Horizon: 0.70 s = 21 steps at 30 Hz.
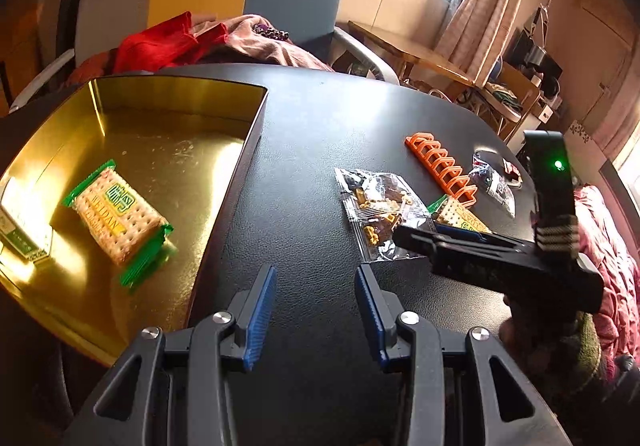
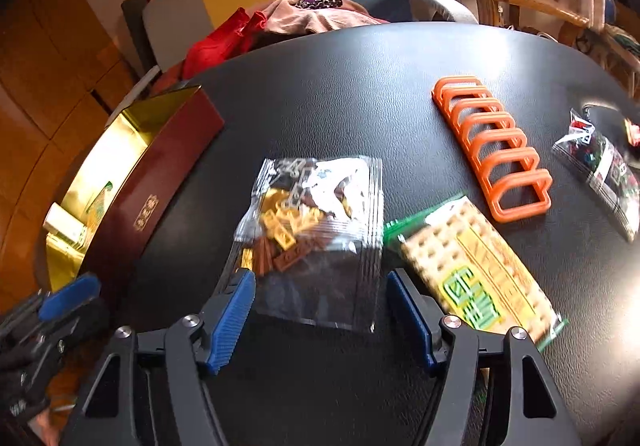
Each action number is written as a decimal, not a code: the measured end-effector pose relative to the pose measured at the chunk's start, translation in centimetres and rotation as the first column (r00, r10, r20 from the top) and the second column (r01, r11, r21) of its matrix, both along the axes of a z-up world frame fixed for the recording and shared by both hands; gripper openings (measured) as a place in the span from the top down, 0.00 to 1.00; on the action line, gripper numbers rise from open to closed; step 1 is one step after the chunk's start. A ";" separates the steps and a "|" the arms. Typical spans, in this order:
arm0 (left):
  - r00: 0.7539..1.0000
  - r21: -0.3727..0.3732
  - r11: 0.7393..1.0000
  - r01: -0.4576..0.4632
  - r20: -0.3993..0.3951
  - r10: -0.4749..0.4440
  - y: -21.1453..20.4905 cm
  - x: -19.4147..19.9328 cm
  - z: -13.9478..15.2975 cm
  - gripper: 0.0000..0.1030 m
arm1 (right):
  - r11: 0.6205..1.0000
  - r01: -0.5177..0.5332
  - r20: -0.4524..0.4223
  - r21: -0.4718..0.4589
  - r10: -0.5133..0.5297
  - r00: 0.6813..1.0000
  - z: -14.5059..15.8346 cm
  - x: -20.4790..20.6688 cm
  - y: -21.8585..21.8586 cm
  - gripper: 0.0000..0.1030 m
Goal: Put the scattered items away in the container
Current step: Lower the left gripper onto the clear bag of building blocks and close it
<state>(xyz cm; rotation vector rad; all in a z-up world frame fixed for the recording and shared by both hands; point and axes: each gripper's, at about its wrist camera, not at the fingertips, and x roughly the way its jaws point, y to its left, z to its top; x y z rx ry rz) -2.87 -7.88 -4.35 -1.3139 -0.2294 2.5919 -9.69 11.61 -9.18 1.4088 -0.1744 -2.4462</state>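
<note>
Over the pebbled black table (image 1: 312,174), my left fingers (image 1: 316,300) stand narrowly parted and empty beside the gold-lined tin (image 1: 256,126) holding a cracker packet (image 1: 118,216). On my right, fingers (image 2: 320,310) straddle a crinkly clear bag of bricks (image 2: 316,226), pads not pressing; orange ribbed rack (image 2: 496,150) beyond.

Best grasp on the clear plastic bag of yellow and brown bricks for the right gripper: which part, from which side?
Grip the clear plastic bag of yellow and brown bricks across its lumpy middle, coming from above at its near edge. It lies flat on the black table; the empty near film would likely slip. The right gripper, open, already straddles that edge. Mind the cracker packet alongside.
</note>
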 end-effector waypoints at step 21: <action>0.986 -0.008 0.987 0.162 0.045 -0.162 6.1 -7.5 -0.8 0.44 | 0.999 -0.009 -0.028 -0.053 0.007 1.000 2.2 5.4 4.1 0.82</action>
